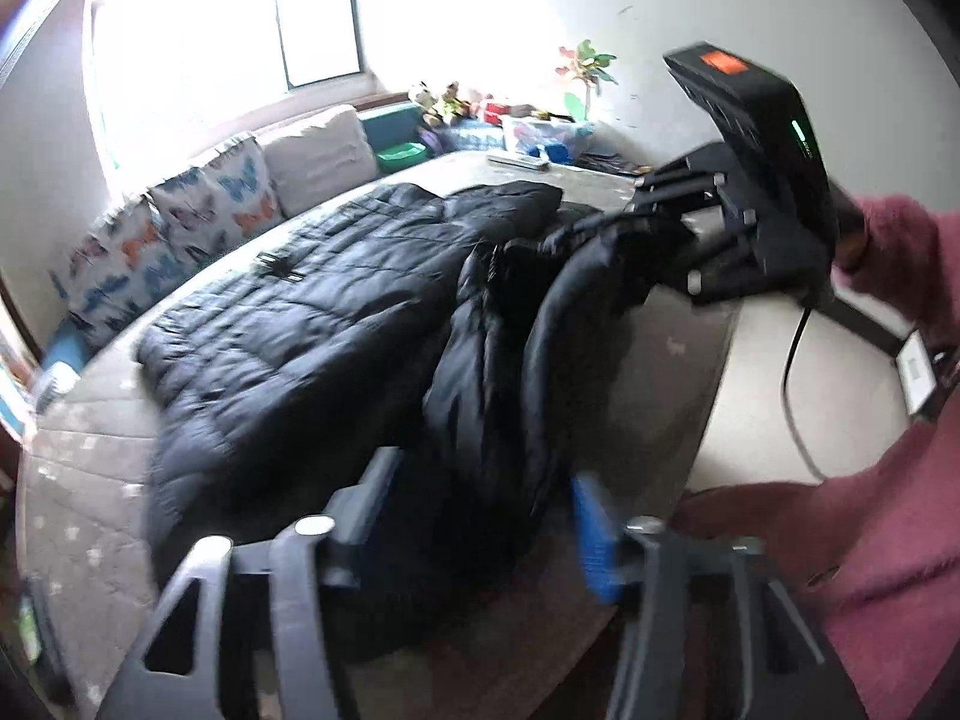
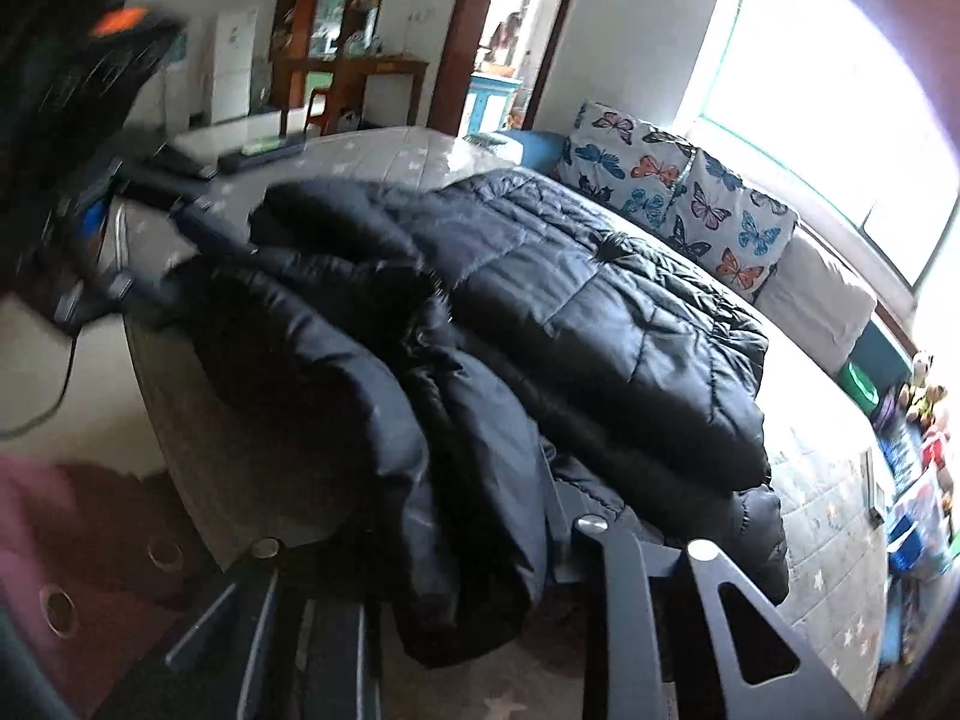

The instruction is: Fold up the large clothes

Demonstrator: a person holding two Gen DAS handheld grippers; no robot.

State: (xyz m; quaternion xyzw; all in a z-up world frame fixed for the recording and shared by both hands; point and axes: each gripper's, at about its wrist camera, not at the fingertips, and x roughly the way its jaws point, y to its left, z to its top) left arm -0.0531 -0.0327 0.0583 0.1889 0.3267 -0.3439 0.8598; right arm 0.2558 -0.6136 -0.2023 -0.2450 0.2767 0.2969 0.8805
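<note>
A black quilted puffer jacket lies across the grey star-print bed, its near side bunched into a thick fold at the bed's edge. My left gripper stands open, its jaws wide on either side of that fold, and the blue pad is clear of the cloth. In the right wrist view the jacket drapes over my right gripper, which is shut on a bunched part of it, fingertips hidden by fabric. From the left wrist view the right gripper bites the jacket's far edge.
Butterfly-print pillows and a plain cushion line the window side. Toys and boxes crowd the far end, with a remote on the bed. A person's pink sleeve and pale floor lie to the right.
</note>
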